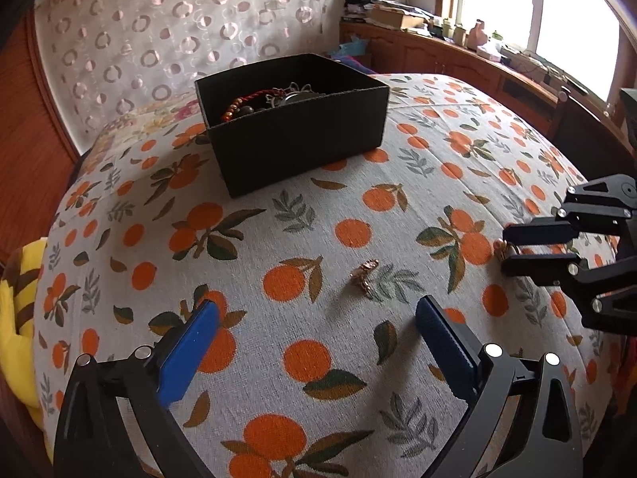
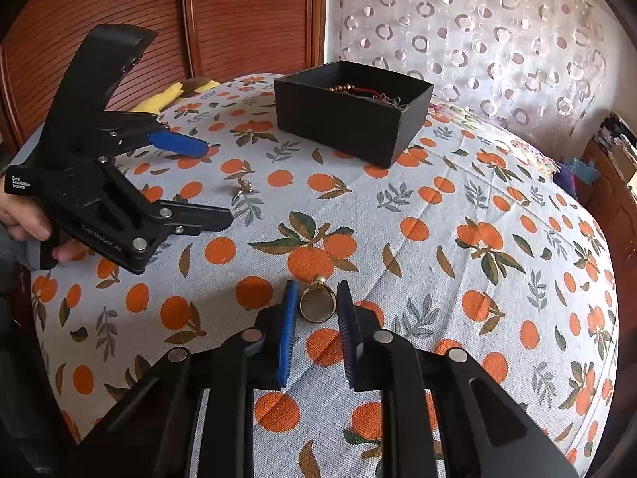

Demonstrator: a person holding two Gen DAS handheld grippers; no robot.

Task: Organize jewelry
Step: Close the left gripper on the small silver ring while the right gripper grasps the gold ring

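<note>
A gold ring (image 2: 314,303) with a pale bead stands on the orange-print cloth, and my right gripper (image 2: 317,285) is shut on it, one pad on each side. In the left wrist view the right gripper (image 1: 505,247) shows at the right edge with the ring (image 1: 502,245) at its tips. My left gripper (image 1: 317,302) is wide open and holds nothing. A small rose-gold piece (image 1: 364,277) lies on the cloth just beyond its tips. From the right wrist view, the left gripper (image 2: 218,180) points at that piece (image 2: 242,190). A black box (image 1: 294,135) holding beads and pendants sits further back.
A person's hand (image 2: 28,219) holds the left gripper's handle. Something yellow (image 1: 16,318) lies off the table's left edge. A patterned curtain (image 1: 179,28) and wooden panels (image 2: 199,20) stand behind the table. A cluttered wooden shelf (image 1: 458,40) runs under the window.
</note>
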